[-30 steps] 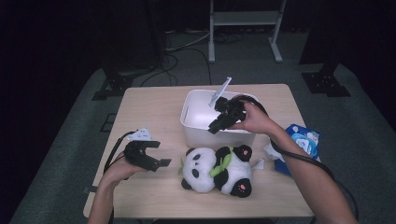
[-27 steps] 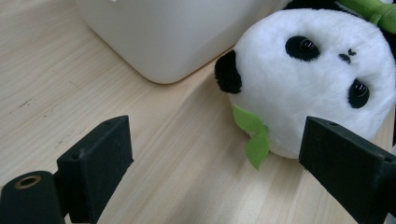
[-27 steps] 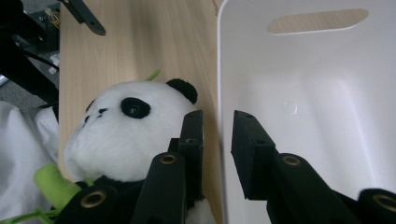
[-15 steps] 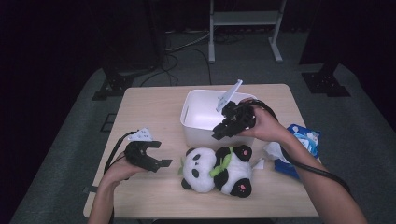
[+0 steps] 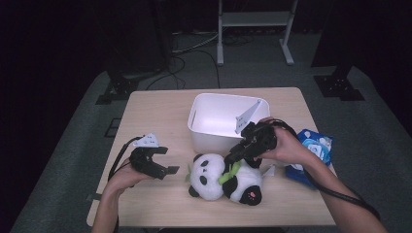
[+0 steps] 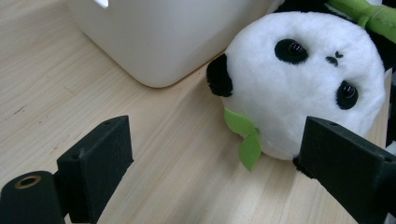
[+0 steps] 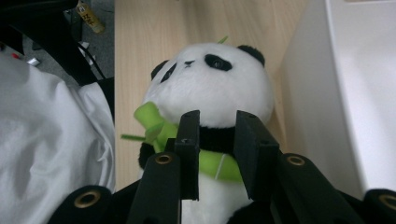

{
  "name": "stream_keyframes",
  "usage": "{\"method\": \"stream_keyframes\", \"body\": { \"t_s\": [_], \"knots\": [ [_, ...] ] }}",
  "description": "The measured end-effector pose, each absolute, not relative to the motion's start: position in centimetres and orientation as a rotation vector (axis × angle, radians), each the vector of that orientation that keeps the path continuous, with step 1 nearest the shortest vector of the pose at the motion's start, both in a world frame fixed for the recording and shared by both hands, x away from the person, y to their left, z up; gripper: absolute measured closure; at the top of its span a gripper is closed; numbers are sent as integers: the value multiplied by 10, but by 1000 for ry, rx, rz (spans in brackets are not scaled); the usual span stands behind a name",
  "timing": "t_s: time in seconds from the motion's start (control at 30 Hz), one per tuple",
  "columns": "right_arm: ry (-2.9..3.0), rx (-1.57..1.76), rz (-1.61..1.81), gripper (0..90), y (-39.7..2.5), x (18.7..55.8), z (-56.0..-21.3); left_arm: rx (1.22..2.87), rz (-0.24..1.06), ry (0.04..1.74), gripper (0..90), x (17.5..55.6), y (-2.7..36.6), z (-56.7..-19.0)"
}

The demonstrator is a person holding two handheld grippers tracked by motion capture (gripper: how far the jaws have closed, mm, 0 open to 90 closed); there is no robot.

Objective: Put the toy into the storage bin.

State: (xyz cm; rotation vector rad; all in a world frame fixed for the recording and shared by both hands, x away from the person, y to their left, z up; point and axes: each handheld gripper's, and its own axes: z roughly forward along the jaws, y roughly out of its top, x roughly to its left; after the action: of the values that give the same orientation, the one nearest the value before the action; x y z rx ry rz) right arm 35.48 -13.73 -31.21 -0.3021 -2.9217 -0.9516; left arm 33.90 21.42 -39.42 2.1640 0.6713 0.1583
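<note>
My right gripper (image 7: 212, 140) hangs part-spread over the plush panda (image 5: 224, 177), jaws straddling its neck; my left gripper (image 5: 165, 167), spread wide, rests just beside its head.

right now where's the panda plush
In the high view the panda plush lies at the table's near edge, just in front of the white bin, under the right gripper.

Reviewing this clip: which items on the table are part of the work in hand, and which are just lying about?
In the job:
- plush panda, lying in front of the bin
- white bin
- right gripper, jaws part open over the panda's neck
- left gripper, open beside the panda's head

Lying about:
- blue packet, at the table's right edge
</note>
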Motion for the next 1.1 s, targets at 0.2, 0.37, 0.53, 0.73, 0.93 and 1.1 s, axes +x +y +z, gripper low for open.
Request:
{"method": "stream_keyframes", "body": {
  "t_s": [0.2,0.37,0.53,0.73,0.93,1.1],
  "knots": [
    [-2901,-308,-937,697,-145,342,-324,2157,156,671,84,338,213,-394],
    [-2888,-287,-942,679,-145,333,-332,2163,154,670,84,339,212,-395],
    [-2892,-273,-927,617,-141,328,-340,2150,150,677,84,339,215,-394],
    [-2916,-243,-903,557,-133,327,-347,2145,148,678,84,339,217,-393],
    [-2928,-219,-889,544,-124,329,-349,2135,144,685,84,339,218,-394],
    [-2957,-209,-839,530,-114,331,-354,2134,146,683,84,339,219,-393]
  ]
}}
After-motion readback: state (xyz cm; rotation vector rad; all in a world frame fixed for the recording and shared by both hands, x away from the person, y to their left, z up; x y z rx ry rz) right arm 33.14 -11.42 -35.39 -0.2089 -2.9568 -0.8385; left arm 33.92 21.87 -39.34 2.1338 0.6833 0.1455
